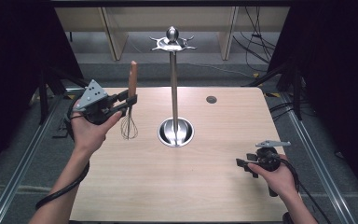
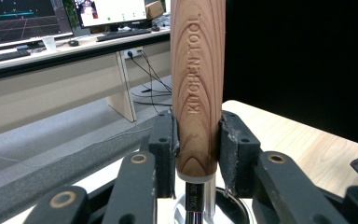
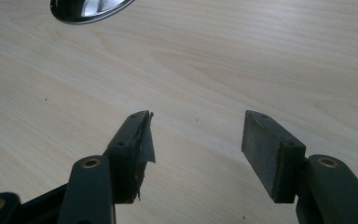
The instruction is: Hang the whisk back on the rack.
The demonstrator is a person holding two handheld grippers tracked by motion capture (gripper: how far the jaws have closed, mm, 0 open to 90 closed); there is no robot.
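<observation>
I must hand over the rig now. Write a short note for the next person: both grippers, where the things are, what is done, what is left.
Left gripper: shut on the whisk at its wooden handle, held upright above the table, wires down, left of the stand.
Right gripper: open, empty, low over the table's near right part.
Utensil stand: upright at the table's centre, hooks at the top bare.
Done: whisk picked up.
Left: probably hang the whisk on a hook of the stand, then release.

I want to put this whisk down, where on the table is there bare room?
Bare wood runs along the near table edge between both hands, and right of the stand up to the grommet. Tightest between whisk and stand.
</observation>
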